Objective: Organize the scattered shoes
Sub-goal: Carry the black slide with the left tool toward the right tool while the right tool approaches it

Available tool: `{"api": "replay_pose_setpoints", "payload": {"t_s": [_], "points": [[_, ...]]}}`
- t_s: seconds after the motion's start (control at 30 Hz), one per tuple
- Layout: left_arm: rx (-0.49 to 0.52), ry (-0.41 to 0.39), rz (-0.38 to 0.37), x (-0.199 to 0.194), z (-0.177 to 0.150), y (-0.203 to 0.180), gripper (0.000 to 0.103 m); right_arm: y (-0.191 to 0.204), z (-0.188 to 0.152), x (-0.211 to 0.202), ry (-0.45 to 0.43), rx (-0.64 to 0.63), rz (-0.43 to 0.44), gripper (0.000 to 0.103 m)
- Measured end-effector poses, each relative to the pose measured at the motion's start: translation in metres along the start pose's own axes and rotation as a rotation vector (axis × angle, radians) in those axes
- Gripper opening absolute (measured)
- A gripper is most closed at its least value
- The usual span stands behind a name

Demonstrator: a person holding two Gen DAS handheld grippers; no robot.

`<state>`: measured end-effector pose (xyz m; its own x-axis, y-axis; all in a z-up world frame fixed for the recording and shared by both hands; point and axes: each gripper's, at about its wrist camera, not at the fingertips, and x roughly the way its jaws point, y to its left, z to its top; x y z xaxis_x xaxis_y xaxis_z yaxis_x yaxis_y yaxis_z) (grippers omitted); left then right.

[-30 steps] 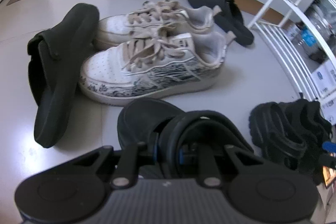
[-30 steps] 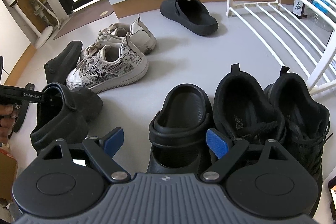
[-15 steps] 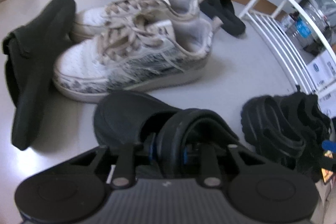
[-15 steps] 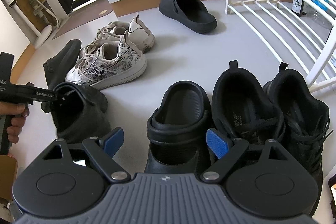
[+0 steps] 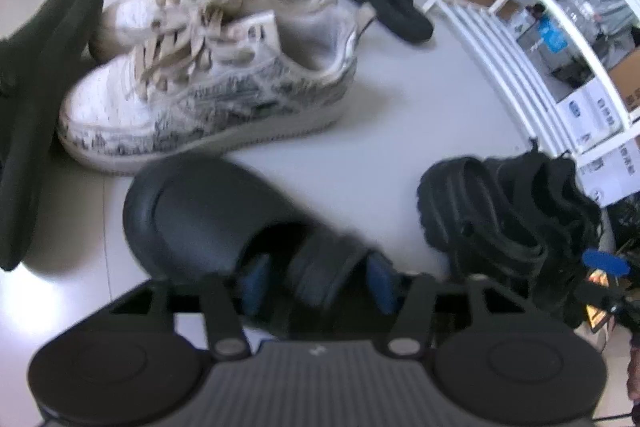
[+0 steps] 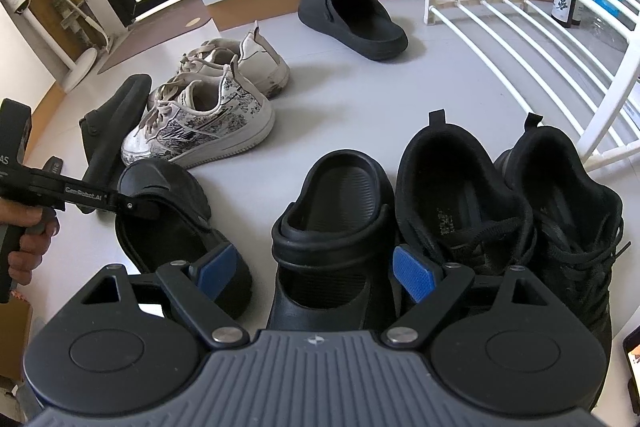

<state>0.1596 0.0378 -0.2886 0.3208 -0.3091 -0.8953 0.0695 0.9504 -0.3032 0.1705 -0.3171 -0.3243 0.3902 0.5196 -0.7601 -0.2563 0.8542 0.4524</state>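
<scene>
Meanwhile, at the lower centre of the left wrist frame, the left gripper (image 5: 316, 281) is opening its jaws around the heel strap of a black clog (image 5: 224, 223), which sits on the pale floor (image 5: 400, 131) below a printed white sneaker (image 5: 208, 99). In the right wrist frame, the right gripper (image 6: 316, 267) hovers with jaws spread wide and empty above a second clog (image 6: 340, 223), lined up beside two black sneakers (image 6: 508, 211) at lower right.

clog (image 6: 332, 227) at centre of the right wrist view, two laced shoes (image 6: 460, 203) just beside it at 3 o'clock, second clog (image 6: 176, 223) at 9 o'clock, sneaker pair (image 6: 212, 115) at 11 o'clock, lone clog (image 6: 352, 21) at 12 o'clock, rack (image 6: 520, 27) at 2 o'clock
</scene>
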Motion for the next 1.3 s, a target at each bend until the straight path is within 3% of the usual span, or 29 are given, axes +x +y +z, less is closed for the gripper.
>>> {"api": "replay_pose_setpoints", "payload": {"t_s": [0.7, 0.87, 1.3], "points": [[-0.021, -0.017, -0.028, -0.026, -0.001, 0.021, 0.07, 0.032, 0.019, -0.007, -0.064, -0.047, 0.034, 0.09], [-0.032, -0.031, -0.017, -0.033, -0.002, 0.028, 0.075, 0.045, 0.026, -0.004, -0.076, -0.057, 0.049, 0.09], [-0.059, -0.042, 0.009, -0.043, -0.005, 0.051, 0.076, 0.077, 0.028, 0.014, -0.024, -0.082, 0.124, 0.09]]}}
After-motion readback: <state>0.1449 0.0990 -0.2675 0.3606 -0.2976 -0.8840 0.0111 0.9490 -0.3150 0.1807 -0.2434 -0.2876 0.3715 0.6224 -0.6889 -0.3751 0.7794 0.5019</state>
